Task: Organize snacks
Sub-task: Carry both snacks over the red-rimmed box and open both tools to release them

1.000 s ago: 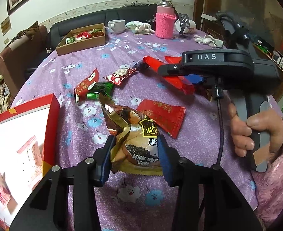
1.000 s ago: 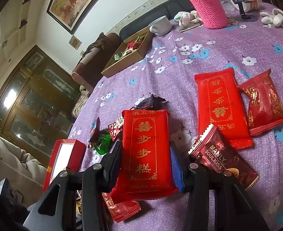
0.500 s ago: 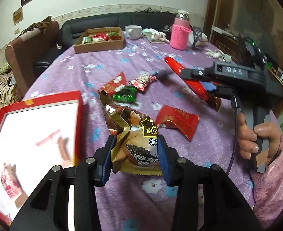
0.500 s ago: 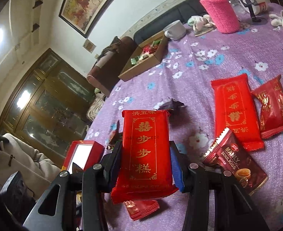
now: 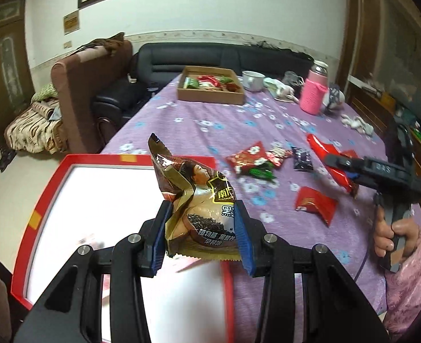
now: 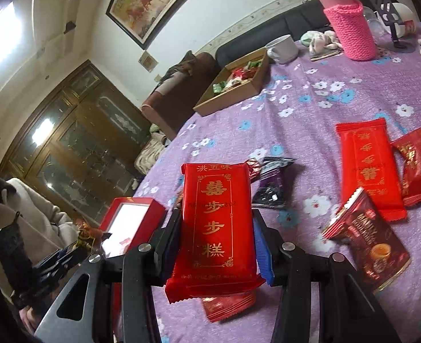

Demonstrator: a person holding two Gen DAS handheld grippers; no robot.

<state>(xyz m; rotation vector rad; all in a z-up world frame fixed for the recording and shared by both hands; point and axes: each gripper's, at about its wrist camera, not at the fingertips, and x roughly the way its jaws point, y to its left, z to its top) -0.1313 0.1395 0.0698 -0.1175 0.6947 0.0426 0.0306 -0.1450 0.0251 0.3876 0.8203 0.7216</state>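
Left claw [image 5: 200, 238] pinching crumpled sesame-snack packet [image 5: 194, 197] above red box [image 5: 53, 183]; right claw [image 6: 217, 245] clamping red cake bar [image 6: 217, 220] over table [image 6: 310, 108]. Risk: slick wrappers slipping, landing outside box.

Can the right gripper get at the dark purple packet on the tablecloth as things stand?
Probably not yet. The right gripper is shut on the long red packet, so its jaws are full. The dark purple packet lies just ahead on the tablecloth with nothing covering it; after a drop-off it looks reachable.
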